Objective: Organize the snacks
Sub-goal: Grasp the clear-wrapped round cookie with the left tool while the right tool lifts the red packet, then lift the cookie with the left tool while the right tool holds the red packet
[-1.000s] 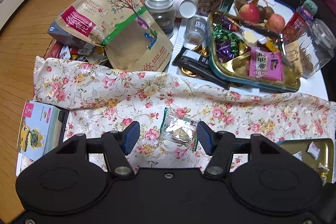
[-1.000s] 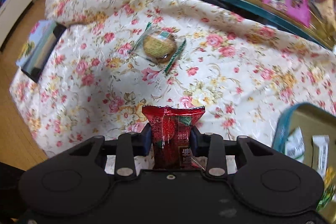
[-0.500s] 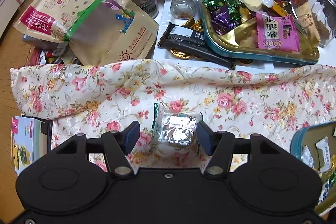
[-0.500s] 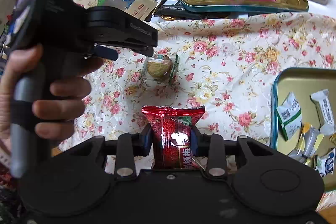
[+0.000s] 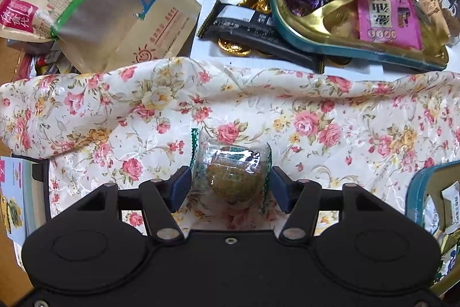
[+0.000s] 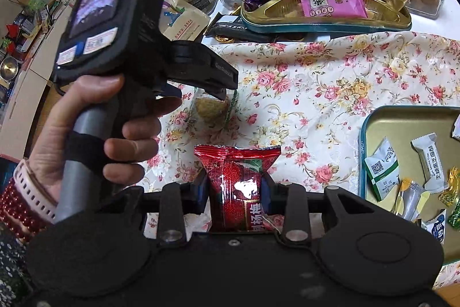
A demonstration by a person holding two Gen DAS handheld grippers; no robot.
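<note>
Two views, left wrist first: left gripper (image 5: 230, 187) spread wide, straddling clear-wrapped cookie (image 5: 234, 177) on floral cloth (image 5: 316, 117), pads just beside wrapper edges, not pressing; pickup step, likely needs closing next. Right wrist: right gripper (image 6: 234, 193) pinching red snack packet (image 6: 238, 183), teal tin (image 6: 362, 151) at three o'clock, probable drop spot; cookie at eleven o'clock.

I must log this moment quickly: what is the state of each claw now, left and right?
Left claw: open, its pads on either side of the clear-wrapped cookie on the floral cloth, not pressing it.
Right claw: closed on the red snack packet.
</note>
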